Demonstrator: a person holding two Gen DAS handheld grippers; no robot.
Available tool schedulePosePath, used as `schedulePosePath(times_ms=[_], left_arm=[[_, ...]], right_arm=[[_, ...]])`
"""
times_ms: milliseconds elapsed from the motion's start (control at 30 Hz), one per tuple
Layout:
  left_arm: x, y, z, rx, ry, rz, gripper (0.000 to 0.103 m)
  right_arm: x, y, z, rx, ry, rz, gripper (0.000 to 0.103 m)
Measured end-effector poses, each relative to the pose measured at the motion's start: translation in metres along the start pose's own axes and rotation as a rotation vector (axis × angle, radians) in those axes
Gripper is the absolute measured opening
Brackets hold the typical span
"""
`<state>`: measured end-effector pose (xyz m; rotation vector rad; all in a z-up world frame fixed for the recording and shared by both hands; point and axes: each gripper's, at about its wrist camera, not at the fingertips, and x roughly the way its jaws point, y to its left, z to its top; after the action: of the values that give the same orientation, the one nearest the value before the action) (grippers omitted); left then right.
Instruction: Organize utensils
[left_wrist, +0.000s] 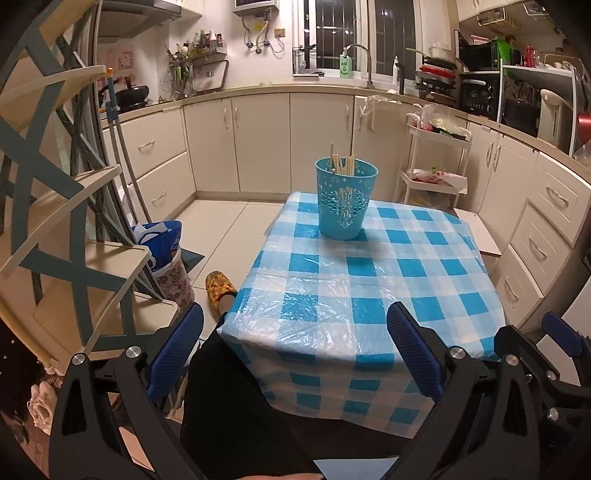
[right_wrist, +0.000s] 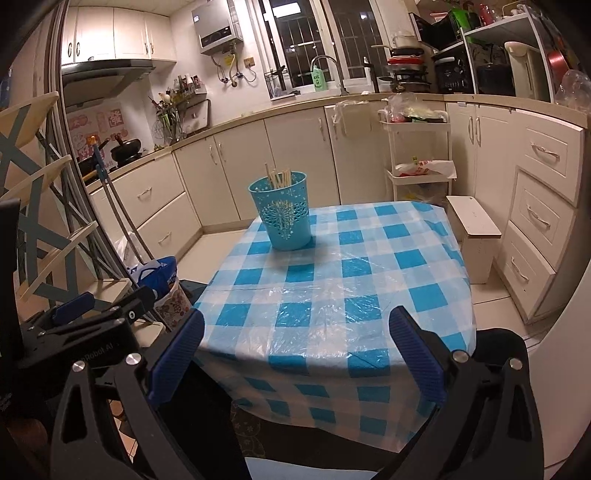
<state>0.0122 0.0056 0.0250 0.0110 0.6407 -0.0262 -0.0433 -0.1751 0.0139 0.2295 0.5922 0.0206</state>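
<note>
A turquoise perforated holder (left_wrist: 345, 201) (right_wrist: 284, 216) stands upright at the far side of the blue-and-white checked table (left_wrist: 369, 295) (right_wrist: 332, 295), with several wooden chopsticks (left_wrist: 341, 162) (right_wrist: 279, 177) standing in it. My left gripper (left_wrist: 295, 343) hangs open at the table's near edge, nothing between its blue pads. My right gripper (right_wrist: 295, 345) is also open and empty, just off the near edge. The right gripper's tip (left_wrist: 561, 334) shows at the right of the left wrist view. At the left of the right wrist view the left gripper's tip (right_wrist: 99, 306) is visible.
A person's dark-clad leg (left_wrist: 258, 406) and yellow slipper (left_wrist: 219, 286) are under the table's near-left corner. A blue bag (left_wrist: 162, 242) and a shelf rack (left_wrist: 74, 221) stand at the left. A white trolley (left_wrist: 436, 162) and a small white stool (right_wrist: 474, 229) are beyond the table's right side.
</note>
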Motion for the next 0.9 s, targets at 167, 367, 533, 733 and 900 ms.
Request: schedulePosePath(times_ms=[167, 367, 533, 733, 900], left_arm=[[0.000, -0.003, -0.002, 0.015, 0.004, -0.003, 0.095], [0.003, -0.003, -0.003, 0.014, 0.011, -0.003, 0.095], [0.004, -0.002, -0.004, 0.010, 0.020, -0.011, 0.095], [0.004, 0.000, -0.005, 0.001, 0.027, -0.027, 0.096], [0.005, 0.008, -0.008, -0.045, 0.024, -0.053, 0.095]], right_arm=[[-0.001, 0.002, -0.001, -0.008, -0.001, 0.000, 0.096], [-0.002, 0.003, -0.001, -0.013, -0.004, -0.003, 0.096], [-0.002, 0.003, 0.000, -0.015, -0.003, -0.004, 0.096], [-0.001, 0.001, 0.001, -0.014, -0.004, -0.006, 0.096], [-0.001, 0.001, 0.000, -0.010, -0.001, -0.003, 0.096]])
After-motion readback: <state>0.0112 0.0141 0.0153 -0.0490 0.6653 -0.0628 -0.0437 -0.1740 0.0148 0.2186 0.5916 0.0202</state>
